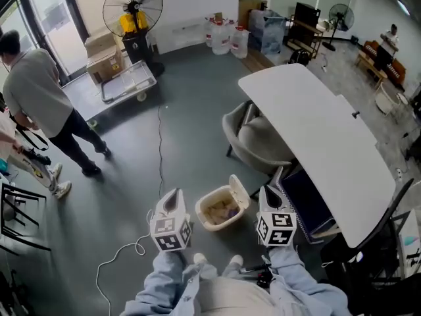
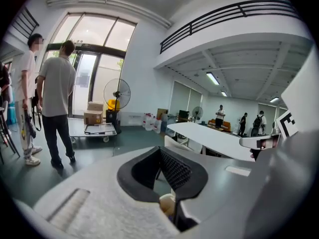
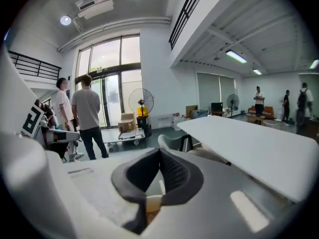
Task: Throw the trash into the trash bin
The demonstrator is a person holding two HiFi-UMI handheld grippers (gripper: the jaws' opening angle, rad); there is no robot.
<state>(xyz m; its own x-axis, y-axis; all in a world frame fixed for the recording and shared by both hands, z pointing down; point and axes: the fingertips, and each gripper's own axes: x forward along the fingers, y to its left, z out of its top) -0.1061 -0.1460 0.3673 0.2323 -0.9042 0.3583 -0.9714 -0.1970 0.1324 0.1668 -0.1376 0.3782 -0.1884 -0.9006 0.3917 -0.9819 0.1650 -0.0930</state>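
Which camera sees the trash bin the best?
The head view: it looks down into the open trash bin, showing the trash inside. Both gripper views show only a small cream patch beneath their jaws, possibly the bin.

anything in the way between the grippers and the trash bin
Nothing visible does. The open trash bin stands between the left gripper and the right gripper, both shut and empty. The chair stands beyond it.

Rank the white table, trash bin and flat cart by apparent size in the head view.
1. Largest: white table.
2. Then trash bin and flat cart, which look about alike; the cart stands farther from the camera, so no ranking between them.
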